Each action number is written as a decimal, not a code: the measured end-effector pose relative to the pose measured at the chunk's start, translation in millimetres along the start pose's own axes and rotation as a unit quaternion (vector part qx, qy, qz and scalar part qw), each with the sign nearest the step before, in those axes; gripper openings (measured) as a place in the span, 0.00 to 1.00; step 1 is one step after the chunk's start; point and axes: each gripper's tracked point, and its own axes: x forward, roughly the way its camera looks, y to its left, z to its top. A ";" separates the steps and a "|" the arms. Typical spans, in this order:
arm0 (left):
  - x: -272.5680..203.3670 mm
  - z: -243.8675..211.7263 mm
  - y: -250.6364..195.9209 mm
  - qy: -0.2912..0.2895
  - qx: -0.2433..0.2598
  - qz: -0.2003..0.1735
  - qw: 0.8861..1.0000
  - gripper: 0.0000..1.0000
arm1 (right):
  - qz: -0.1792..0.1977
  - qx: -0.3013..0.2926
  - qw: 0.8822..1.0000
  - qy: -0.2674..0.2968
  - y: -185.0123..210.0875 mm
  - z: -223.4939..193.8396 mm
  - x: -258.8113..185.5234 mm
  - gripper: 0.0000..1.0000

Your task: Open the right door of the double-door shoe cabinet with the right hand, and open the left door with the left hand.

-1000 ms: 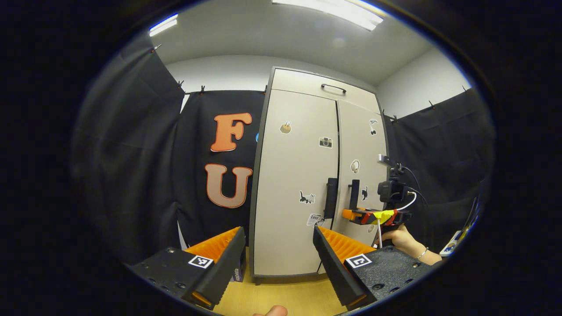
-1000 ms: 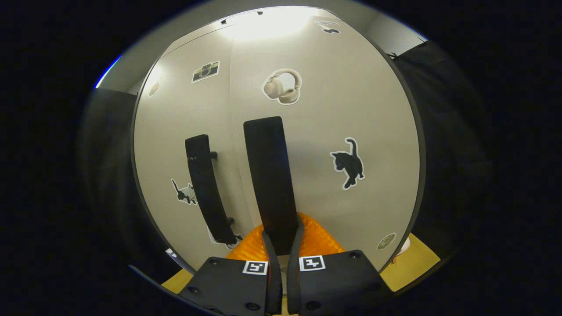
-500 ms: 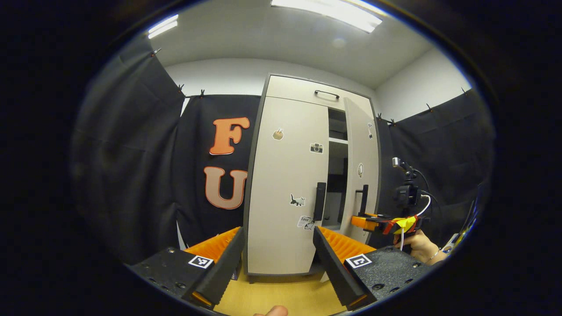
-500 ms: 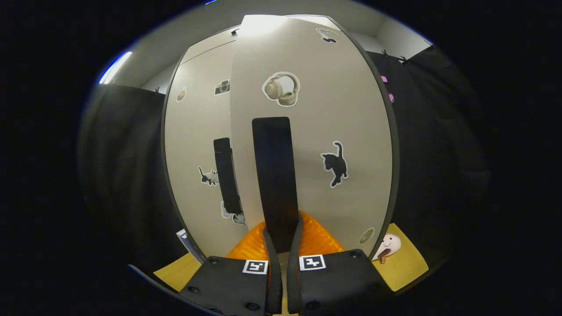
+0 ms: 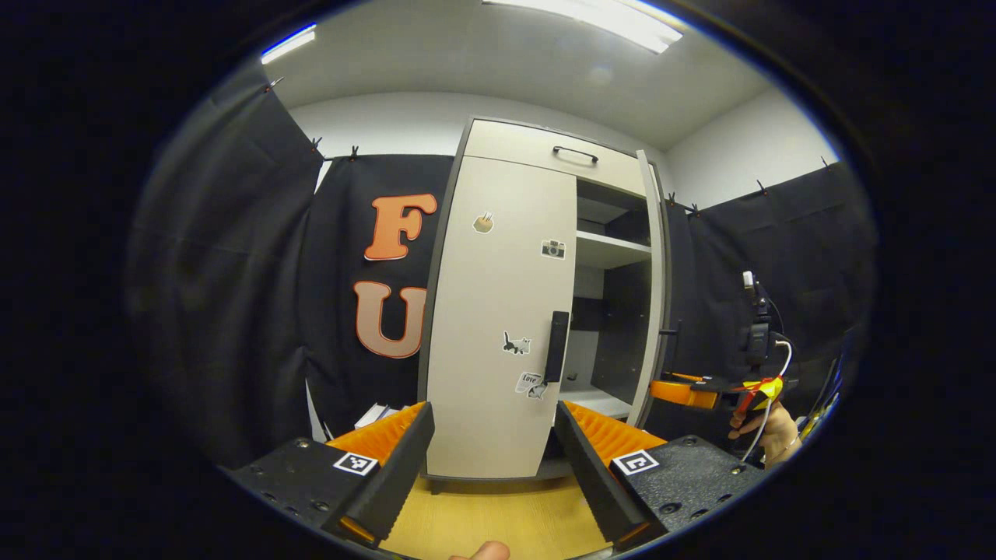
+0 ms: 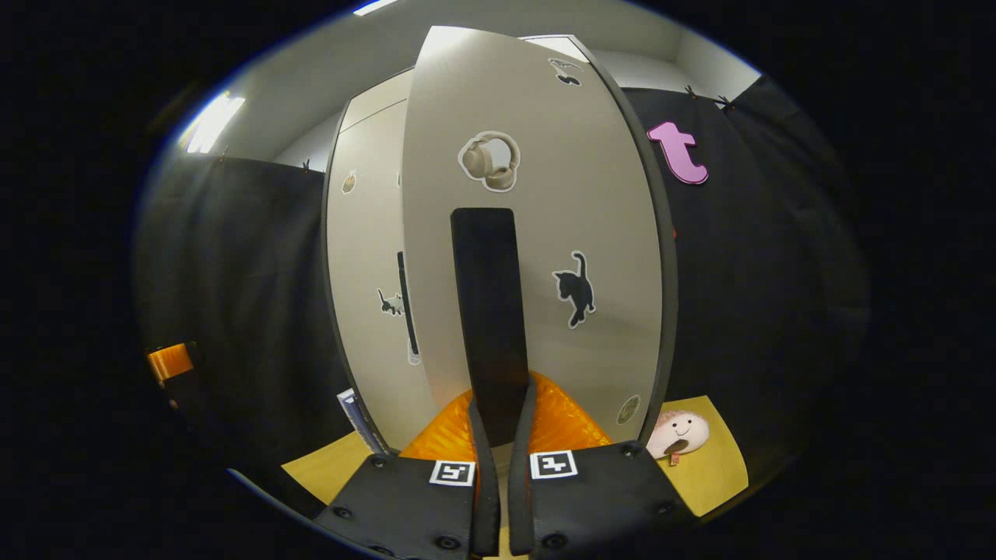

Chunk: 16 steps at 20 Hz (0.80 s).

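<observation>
Clamped tight, right gripper (image 6: pixel 498 435) on right door handle (image 6: pixel 486 311), door swung wide; left gripper (image 5: pixel 490 451) spread apart before shut left door (image 5: pixel 498 311), shelves (image 5: pixel 611 249) visible beyond.

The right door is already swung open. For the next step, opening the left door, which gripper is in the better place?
Left. The left gripper is open and faces the left door handle, which lies just ahead between its fingers. The right gripper is shut on the right door handle, so it is busy.

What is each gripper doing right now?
Left gripper: open, holding nothing.
Right gripper: shut on the right door handle.
</observation>
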 end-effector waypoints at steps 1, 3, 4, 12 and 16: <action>-0.4 2.1 0.1 -0.003 0.004 0.003 1.000 0.92 | 0.008 0.001 1.000 -0.001 -1.7 -0.2 -4.2 0.13; -0.7 5.9 -3.3 -0.010 0.011 0.006 1.000 0.94 | 0.023 0.003 1.000 0.000 -4.3 0.0 -7.2 0.13; -1.8 7.2 -6.6 -0.012 0.011 0.004 1.000 0.94 | 0.032 0.010 0.999 -0.001 -4.9 0.5 -10.0 0.13; -8.2 -0.7 -32.1 0.000 0.012 -0.033 0.999 0.94 | 0.068 0.029 0.997 -0.004 -16.5 3.8 -25.6 0.14; -9.9 1.9 -33.1 -0.004 0.016 -0.030 0.999 0.94 | 0.061 0.009 0.998 -0.017 -28.4 7.1 -32.4 0.22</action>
